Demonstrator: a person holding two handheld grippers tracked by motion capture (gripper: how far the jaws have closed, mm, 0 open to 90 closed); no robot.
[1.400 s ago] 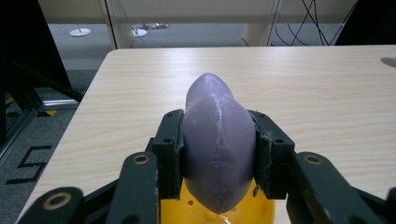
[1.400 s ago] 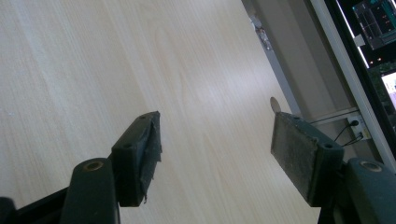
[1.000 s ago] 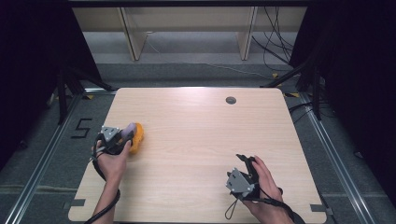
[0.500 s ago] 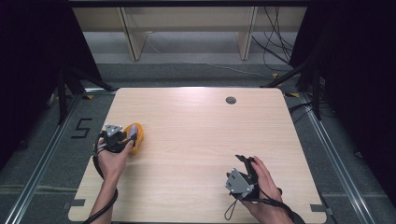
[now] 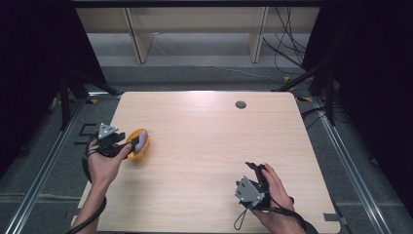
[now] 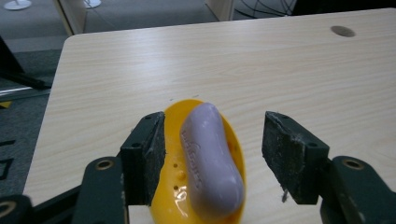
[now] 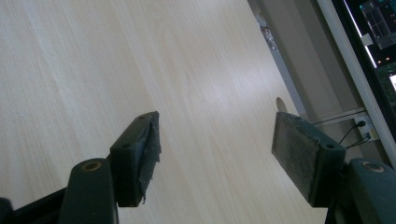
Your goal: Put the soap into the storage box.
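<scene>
Black left gripper (image 6: 212, 161) fingers (image 6: 145, 156) just opening, spread, straddling lilac soap (image 6: 210, 158) in yellow dish (image 6: 173, 186) untouched. Left hand (image 5: 104, 163) low over counter (image 5: 209, 141) edge. Right gripper (image 7: 215, 156) fingers spread, empty.

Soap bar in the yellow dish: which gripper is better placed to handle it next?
Left. The left gripper hovers right at the yellow dish, its jaws just opened and standing either side of the soap bar without pressing it. The right gripper sits open far across the table.

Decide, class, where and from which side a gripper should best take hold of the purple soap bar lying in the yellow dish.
Probably across the soap bar at its narrow middle, coming from above: it stands proud of the shallow yellow dish, and its long rounded sides face the left gripper, whose open jaws have just been opening.
</scene>
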